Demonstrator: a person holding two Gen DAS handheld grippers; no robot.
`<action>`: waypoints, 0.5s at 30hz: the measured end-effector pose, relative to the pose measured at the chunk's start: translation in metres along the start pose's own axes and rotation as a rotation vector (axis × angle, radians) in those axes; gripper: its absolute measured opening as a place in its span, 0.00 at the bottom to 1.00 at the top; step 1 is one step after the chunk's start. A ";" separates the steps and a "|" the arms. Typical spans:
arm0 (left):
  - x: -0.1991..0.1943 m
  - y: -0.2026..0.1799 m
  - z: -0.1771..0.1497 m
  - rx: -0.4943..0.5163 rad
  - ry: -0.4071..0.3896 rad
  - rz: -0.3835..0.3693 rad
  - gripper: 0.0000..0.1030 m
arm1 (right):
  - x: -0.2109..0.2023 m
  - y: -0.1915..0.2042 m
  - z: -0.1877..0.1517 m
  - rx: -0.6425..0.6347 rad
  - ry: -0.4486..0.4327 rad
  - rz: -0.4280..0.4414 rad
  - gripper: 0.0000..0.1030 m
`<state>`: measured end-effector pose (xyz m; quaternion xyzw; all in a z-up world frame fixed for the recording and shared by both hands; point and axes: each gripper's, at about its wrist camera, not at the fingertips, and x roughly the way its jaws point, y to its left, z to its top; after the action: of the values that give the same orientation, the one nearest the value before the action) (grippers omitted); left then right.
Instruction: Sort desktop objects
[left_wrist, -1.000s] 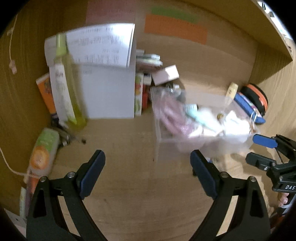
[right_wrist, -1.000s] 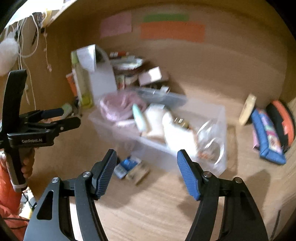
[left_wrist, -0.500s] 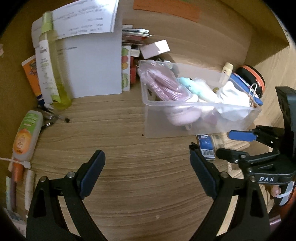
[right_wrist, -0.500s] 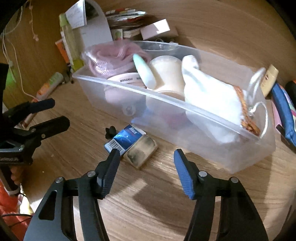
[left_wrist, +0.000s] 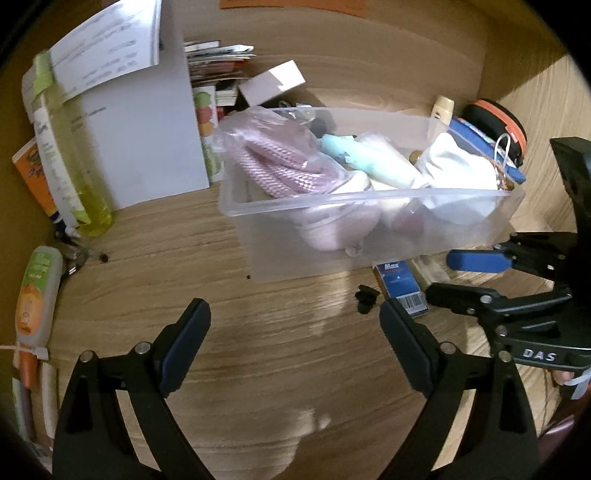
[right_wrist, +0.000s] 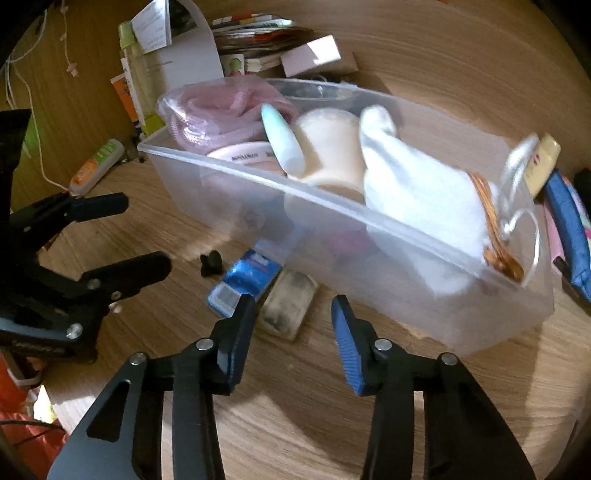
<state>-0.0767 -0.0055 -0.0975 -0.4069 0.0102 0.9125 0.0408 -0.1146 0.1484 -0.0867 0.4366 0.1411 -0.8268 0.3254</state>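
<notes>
Both your grippers open, holding nothing.
Right gripper (right_wrist: 293, 317) hovers above grimy eraser (right_wrist: 287, 303), beside blue box (right_wrist: 245, 279), near clear bin (right_wrist: 369, 258); left gripper (left_wrist: 295, 325) over bare desk (left_wrist: 258, 369).

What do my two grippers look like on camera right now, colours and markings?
Both are black, angular two-finger frames with silver rivets. The left gripper has dark navy finger pads. The right gripper has brighter blue ribbed pads, and from the left wrist view its body carries white "DAS" lettering. Orange fabric, maybe a sleeve, shows at the lower left edge of the right wrist view.
</notes>
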 end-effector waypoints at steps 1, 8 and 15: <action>0.001 -0.001 0.001 0.003 0.002 0.000 0.91 | -0.001 -0.002 -0.001 0.003 0.000 0.003 0.36; 0.013 -0.016 0.003 0.049 0.033 0.014 0.72 | -0.001 0.001 -0.002 -0.033 0.000 0.007 0.26; 0.022 -0.026 0.006 0.091 0.038 0.029 0.63 | 0.006 0.010 0.004 -0.088 -0.015 -0.013 0.23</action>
<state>-0.0937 0.0223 -0.1088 -0.4215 0.0585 0.9038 0.0458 -0.1127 0.1363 -0.0893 0.4144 0.1778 -0.8253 0.3399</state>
